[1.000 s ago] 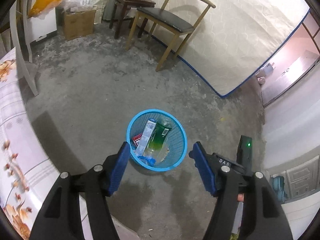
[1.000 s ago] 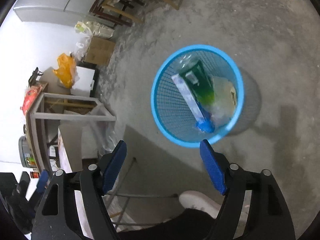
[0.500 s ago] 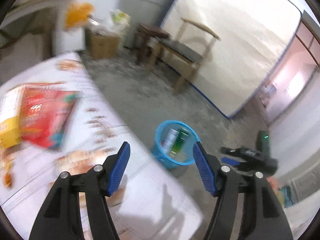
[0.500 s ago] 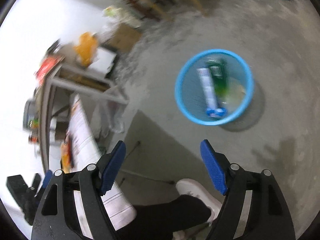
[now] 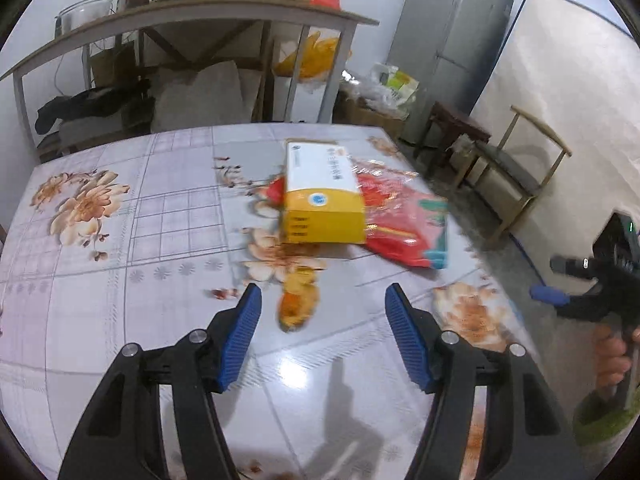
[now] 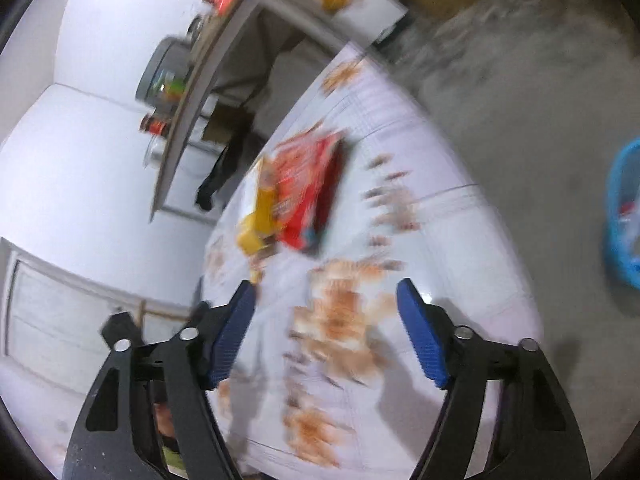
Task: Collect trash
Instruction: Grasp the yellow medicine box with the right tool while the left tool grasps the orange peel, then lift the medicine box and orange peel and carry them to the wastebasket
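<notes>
Trash on the table, both grippers empty

Table (image 5: 120,280) fills the view under both grippers. A yellow box (image 5: 324,204) lies ahead of the left gripper (image 5: 322,336), past its fingertips, on top of a red bag (image 5: 404,232). Both sets of jaws are closing a little, with nothing between them. I think the box goes first: reach forward, go low, pinch its short sides. The right gripper (image 6: 326,334) could take the bag. The blue bin (image 6: 624,208) sits far right on the floor. Nothing blocks the way.

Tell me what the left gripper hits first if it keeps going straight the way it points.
Probably the glossy floral tablecloth, short of the yellow-and-white cardboard box; the left gripper, closing on nothing, angles downward. Depth is uncertain.
</notes>
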The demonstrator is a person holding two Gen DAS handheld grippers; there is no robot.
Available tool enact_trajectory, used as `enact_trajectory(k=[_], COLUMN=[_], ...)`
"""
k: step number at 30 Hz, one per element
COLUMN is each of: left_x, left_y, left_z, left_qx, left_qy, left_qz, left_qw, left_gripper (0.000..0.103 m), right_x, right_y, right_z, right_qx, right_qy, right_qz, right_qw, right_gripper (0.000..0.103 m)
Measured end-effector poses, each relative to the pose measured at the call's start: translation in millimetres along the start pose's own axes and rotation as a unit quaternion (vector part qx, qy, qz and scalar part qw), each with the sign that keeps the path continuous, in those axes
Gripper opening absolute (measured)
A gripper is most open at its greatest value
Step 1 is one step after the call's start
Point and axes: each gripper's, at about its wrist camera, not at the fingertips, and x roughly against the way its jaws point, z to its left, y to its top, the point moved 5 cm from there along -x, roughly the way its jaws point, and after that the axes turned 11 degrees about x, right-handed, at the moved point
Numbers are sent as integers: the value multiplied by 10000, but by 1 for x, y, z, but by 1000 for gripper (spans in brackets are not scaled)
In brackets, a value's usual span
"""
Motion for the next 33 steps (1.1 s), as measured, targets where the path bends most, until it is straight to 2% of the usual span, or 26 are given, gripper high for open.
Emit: enact_trajectory(k=[2,5,12,16,18,19,21,23,28,32,33], left_x=[-16,-33,-70,-78,-78,-79,-79,-79,-74,-69,-68], left_y=[3,5,6,2,2,2,2,2,1,-1,-1], left_z=[0,2,0,5,5,5,6,8,15,22,23], left_qx=[-154,-291,-630,-592,-609,-607,-581,-544,-271,-114,-80], left_qy=[140,160,446,563,595,604,613,645,565,520,501], left_qz=[89,155,396,404,374,364,353,334,337,327,329], left_qw=[9997,9993,9962,9958,9957,9957,9958,9959,9975,9980,9982], left_gripper=[55,51,41,34,31,29,20,18,16,15,14], right_x=[-21,-42,-74,-97,-116,-127,-145,-167,-221,-244,-246], right_y=[10,27,57,68,78,83,92,98,96,89,87], right_z=[6,17,49,75,91,99,109,118,125,128,128], right_qx=[-68,-68,59,424,691,852,1116,1496,2178,2549,2642], right_qy=[8,65,267,297,196,91,-243,-674,-1672,-2050,-2150], right_qz=[118,186,356,566,689,745,817,939,1351,1472,1449], right_qw=[9999,9998,9990,9971,9950,9935,9901,9820,9520,9334,9290], right_gripper=[64,62,56,57,67,71,77,83,83,83,77])
